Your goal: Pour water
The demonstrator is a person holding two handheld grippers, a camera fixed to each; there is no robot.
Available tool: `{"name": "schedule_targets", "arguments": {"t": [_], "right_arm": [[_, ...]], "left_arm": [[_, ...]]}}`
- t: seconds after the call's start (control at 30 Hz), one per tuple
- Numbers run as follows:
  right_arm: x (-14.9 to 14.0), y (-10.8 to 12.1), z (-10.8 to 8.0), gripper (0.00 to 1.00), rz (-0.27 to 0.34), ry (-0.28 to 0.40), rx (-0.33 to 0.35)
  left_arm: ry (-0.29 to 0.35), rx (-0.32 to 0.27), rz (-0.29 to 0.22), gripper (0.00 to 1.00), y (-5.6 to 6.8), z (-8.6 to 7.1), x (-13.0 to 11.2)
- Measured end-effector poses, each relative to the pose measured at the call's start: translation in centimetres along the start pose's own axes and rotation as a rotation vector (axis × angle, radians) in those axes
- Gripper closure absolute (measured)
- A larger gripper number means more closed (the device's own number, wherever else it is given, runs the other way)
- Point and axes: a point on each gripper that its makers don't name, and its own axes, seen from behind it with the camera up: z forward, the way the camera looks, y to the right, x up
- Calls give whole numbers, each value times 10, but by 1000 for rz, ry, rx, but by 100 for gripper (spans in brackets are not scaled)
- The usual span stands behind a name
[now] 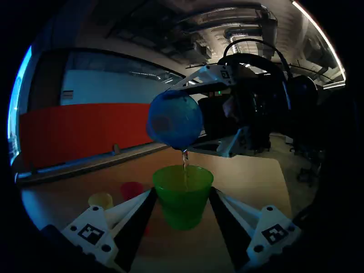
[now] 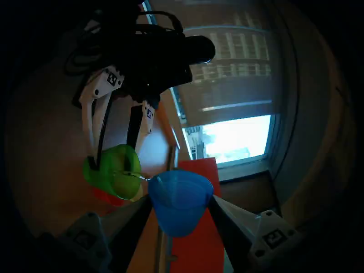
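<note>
L claw (image 1: 183, 193) grips green cup (image 1: 183, 207); blue cup (image 1: 175, 119) above, pouring.

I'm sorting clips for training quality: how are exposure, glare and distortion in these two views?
Left gripper view: dim but readable, green cup and blue cup fairly sharp, red wall edges bowed by the fisheye. Right gripper view: bright window blown out, everything around it underexposed, scene tilted sideways.

No word, number or brand can be read. The fingers of the left gripper (image 1: 182, 193) carry black-and-white square markers (image 1: 91, 233), patterns without letters, and so do those of the right gripper (image 2: 179, 198). Far beyond the left fingertips, a small sign (image 1: 67, 94) on the wall (image 1: 109, 88) is too blurred to read.
</note>
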Motion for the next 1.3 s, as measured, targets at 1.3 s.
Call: {"name": "schedule_targets", "arguments": {"t": [1.3], "right_arm": [[1, 2, 1, 11, -118, -15, -21]], "left_arm": [[13, 9, 0, 17, -2, 0, 1]]}}
